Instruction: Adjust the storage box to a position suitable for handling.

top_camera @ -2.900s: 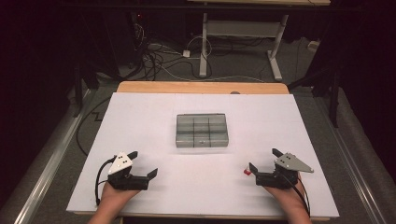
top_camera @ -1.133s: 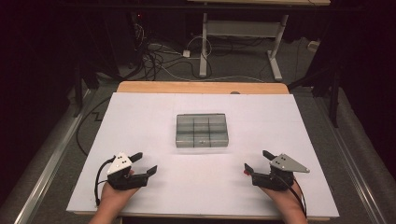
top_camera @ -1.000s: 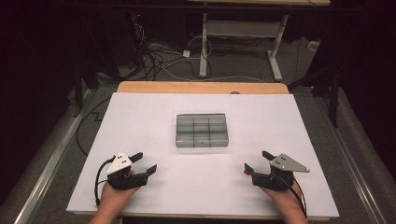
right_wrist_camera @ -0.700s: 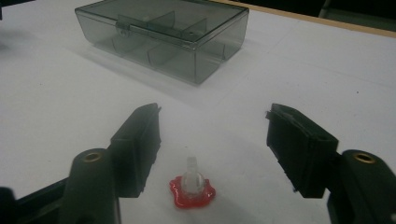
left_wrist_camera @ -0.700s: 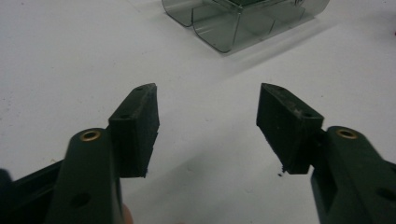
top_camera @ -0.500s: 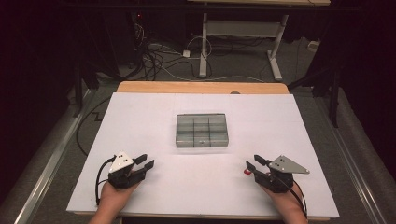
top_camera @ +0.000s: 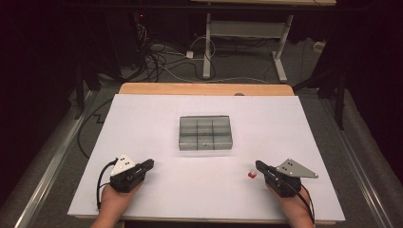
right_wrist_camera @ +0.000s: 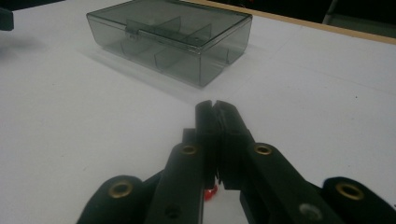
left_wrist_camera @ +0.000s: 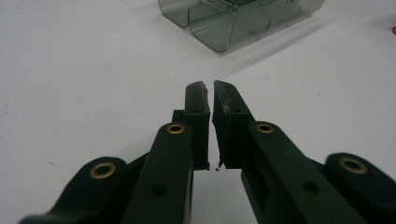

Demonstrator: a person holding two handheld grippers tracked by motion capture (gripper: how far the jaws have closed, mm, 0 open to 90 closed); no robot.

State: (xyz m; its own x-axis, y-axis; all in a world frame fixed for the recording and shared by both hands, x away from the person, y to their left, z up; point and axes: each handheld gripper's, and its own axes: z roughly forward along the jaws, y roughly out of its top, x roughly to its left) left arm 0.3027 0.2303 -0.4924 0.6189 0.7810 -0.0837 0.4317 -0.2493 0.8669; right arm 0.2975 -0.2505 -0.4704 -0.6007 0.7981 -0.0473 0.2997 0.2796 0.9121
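A smoky transparent compartment box (top_camera: 205, 133) with its lid shut lies in the middle of the white table. My left gripper (top_camera: 151, 164) rests near the front left edge and points toward the box (left_wrist_camera: 233, 18). Its jaws have just been closing and now stand together with a hairline gap and nothing between them (left_wrist_camera: 209, 86). My right gripper (top_camera: 258, 165) rests at the front right, and its jaws have just closed fully with nothing in them (right_wrist_camera: 215, 105). A small red and white piece (top_camera: 250, 175) lies on the table just beside and below the right jaws (right_wrist_camera: 211, 193), not gripped.
The white sheet (top_camera: 142, 118) covers most of a wooden table (top_camera: 204, 89) whose far edge shows. Beyond it are cables (top_camera: 161, 57) on the floor and the legs of a desk frame (top_camera: 206, 42). Dark rails run along both sides.
Both grippers' jaws have gone from wide open to closed, with nothing between them. Neither hand has moved, and the box is where it was.
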